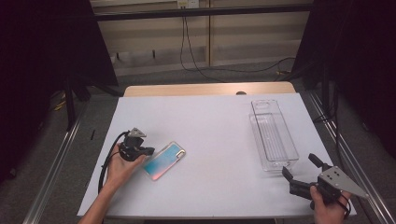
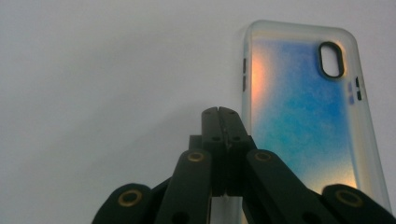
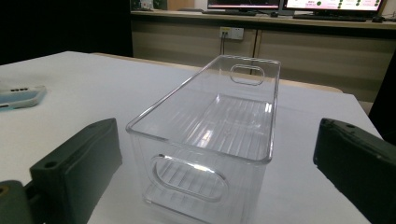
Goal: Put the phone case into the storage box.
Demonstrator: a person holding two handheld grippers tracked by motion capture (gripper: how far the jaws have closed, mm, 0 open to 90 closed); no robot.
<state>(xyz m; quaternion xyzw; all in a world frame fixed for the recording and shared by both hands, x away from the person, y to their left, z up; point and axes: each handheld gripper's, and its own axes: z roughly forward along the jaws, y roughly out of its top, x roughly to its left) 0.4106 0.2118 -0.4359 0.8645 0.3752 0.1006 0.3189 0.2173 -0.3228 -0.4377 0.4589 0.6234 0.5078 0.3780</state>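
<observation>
1. The desk [image 1: 210,140] has a white top.
2. A phone case [image 1: 164,160] lies flat near the desk's front left corner. It is see-through with blue and orange colours, and it has a dark hole for the camera.
3. The left gripper [image 1: 148,150] sits just beside the phone case, at its left side. Its jaws are pressed tight together and hold nothing.
4. A clear plastic box [image 1: 272,135] stands near the right edge of the desk. It is long, with a handle hole at each end.
5. The right gripper [image 1: 301,171] is at the front right corner, pointing at the near end of the box. Its jaws are spread wide apart and hold nothing.
</observation>
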